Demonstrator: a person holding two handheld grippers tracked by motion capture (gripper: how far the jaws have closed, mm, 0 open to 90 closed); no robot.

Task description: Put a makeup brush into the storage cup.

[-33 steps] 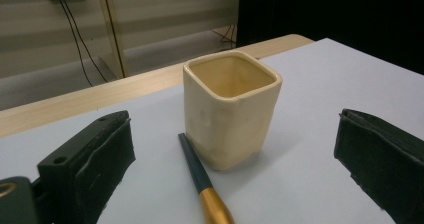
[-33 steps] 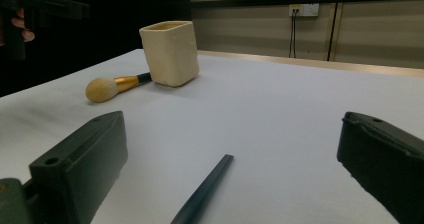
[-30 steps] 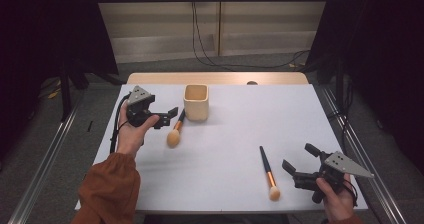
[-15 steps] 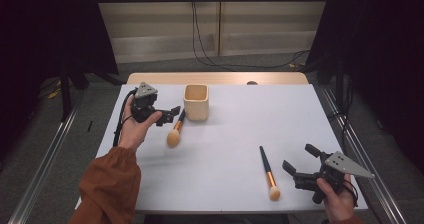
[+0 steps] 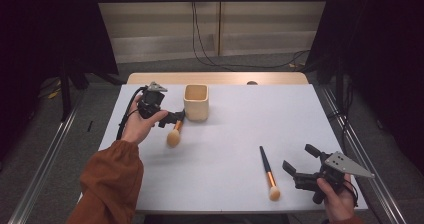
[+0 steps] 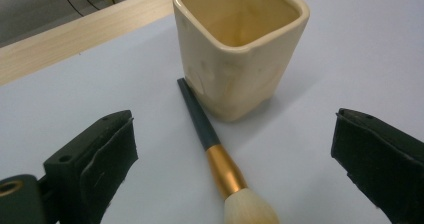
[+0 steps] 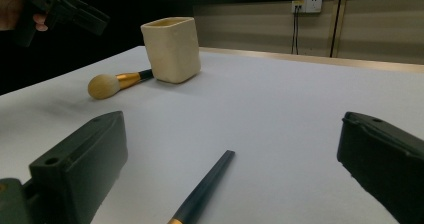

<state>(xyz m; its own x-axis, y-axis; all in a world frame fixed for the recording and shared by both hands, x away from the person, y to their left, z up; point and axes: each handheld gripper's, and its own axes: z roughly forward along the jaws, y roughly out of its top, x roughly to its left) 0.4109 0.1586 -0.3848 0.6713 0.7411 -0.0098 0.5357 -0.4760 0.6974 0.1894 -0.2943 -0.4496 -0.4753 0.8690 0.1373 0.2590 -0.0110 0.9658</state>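
- we saw a wide white rectangular table [image 5: 225, 159] with a pale wooden strip along its far edge, bearing everything else.
- the square cream ceramic cup [image 5: 196, 102] stood upright at the far left part of the table; in the left gripper view [image 6: 240, 44] its mouth faced up and we could make out nothing inside it.
- our left black two-jaw gripper [image 5: 172, 118], held in a hand with a rust-orange sleeve, hovered just left of the cup; its jaws stood wide apart and gripped nothing, one at each lower corner of the left gripper view.
- our right black two-jaw gripper [image 5: 302, 163] with its grey three-cornered plate sat at the near right corner of the table, well apart from the cup; its jaws were likewise spread wide and held nothing.
- the first makeup brush with dark handle, copper ferrule and pale round bristles [image 5: 174, 134] lay flat on the table under the left gripper, between its open jaws in the left gripper view [image 6: 220, 169]; its handle tip reached the foot of the cup, touching or almost so, and the bristles pointed toward us.
- the second, slimmer brush with black handle, copper ferrule and pale tip [image 5: 268, 171] lay flat just left of the right gripper, bristles nearest us; its handle [image 7: 202, 191] ran up between the right jaws without touching them.
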